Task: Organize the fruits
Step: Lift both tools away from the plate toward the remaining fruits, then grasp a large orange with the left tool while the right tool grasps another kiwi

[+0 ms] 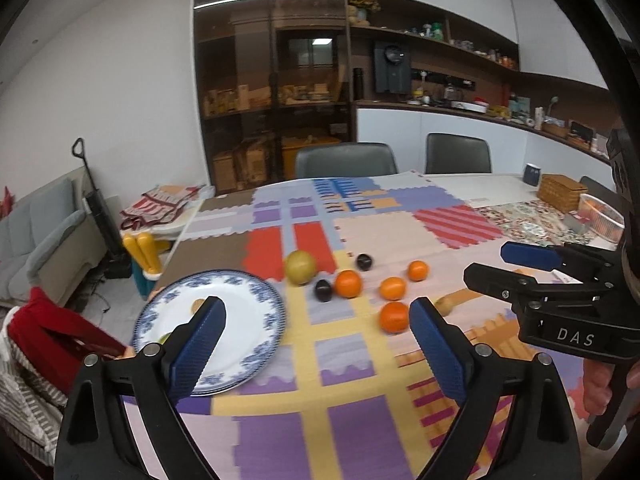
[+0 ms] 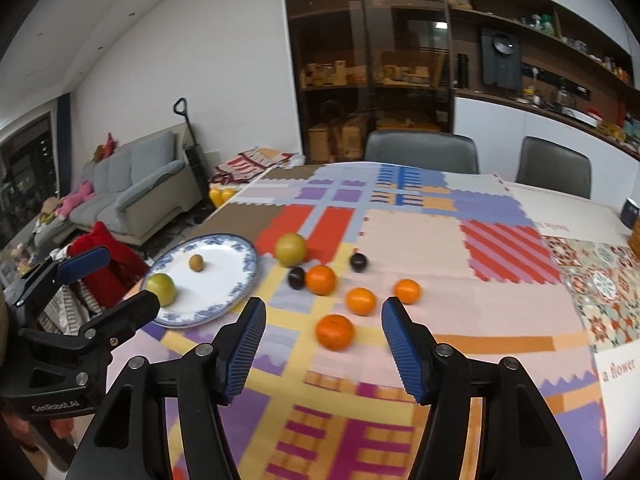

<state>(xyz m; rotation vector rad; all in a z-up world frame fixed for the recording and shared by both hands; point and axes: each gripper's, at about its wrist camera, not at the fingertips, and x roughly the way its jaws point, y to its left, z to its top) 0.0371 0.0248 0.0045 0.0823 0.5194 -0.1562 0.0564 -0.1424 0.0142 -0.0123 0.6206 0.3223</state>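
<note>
Both my tongs hover spread wide over the patchwork tablecloth [image 2: 420,240], gripping nothing. My right gripper [image 2: 323,346] frames the nearest orange [image 2: 335,332], which lies on the cloth just beyond its blue pads, with three more oranges [image 2: 361,301] and two dark plums [image 2: 297,278] farther off. My left gripper [image 1: 316,348] hangs beside the blue-rimmed plate [image 2: 236,276]; a green fruit [image 2: 161,289] and a small brown fruit [image 2: 196,262] rest on that plate. A large yellow-green fruit [image 2: 291,249] sits just past its rim.

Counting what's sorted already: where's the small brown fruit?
In the right wrist view, the small brown fruit sits on the blue-patterned plate, left of the oranges.
</note>
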